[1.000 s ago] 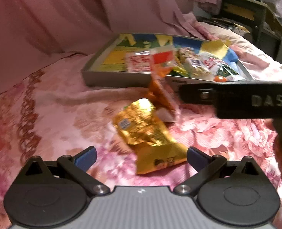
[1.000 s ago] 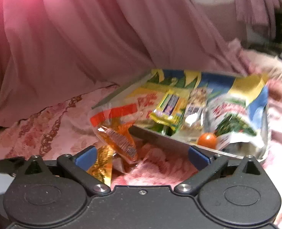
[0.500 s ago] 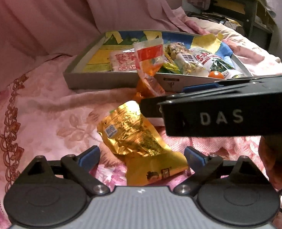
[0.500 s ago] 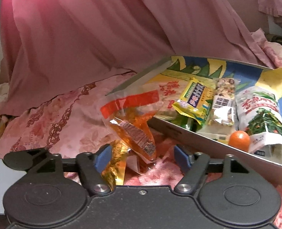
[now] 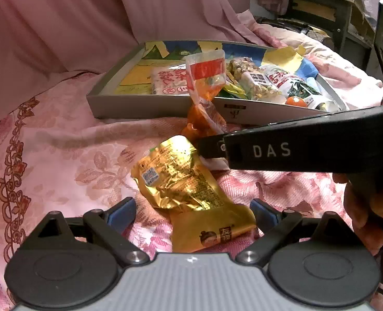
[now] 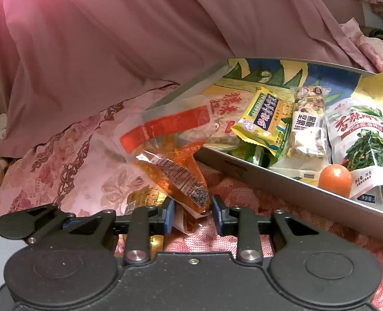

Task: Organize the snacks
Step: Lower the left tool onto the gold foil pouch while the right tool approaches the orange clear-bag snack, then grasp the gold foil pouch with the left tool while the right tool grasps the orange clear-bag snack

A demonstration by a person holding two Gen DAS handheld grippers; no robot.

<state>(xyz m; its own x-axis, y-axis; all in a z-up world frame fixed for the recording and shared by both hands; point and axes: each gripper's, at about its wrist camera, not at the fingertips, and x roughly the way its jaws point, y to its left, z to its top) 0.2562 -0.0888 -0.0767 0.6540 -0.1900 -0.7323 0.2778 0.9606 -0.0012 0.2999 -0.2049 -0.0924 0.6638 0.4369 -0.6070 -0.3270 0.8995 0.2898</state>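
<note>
A clear orange snack bag with a red band (image 6: 170, 153) leans upright against the grey tray's (image 6: 282, 181) front wall; it also shows in the left wrist view (image 5: 204, 85). My right gripper (image 6: 192, 213) has its blue pads closed onto the bag's lower end; from the left wrist view it is the black body marked DAS (image 5: 295, 150). A crumpled gold snack packet (image 5: 191, 194) lies on the pink bedspread between the wide-open fingers of my left gripper (image 5: 192, 211), which holds nothing. The tray (image 5: 139, 106) holds several packets and a small orange (image 6: 335, 180).
A pink curtain (image 6: 113, 39) hangs behind the bed. Dark furniture (image 5: 321, 13) stands at the back right. A floral bedspread (image 5: 62, 155) covers the surface. The person's hand (image 5: 367, 212) grips the right tool's handle.
My right gripper's fingers have closed in from wide open onto the orange bag's lower end. The left gripper has edged closer over the gold packet and stays open.
</note>
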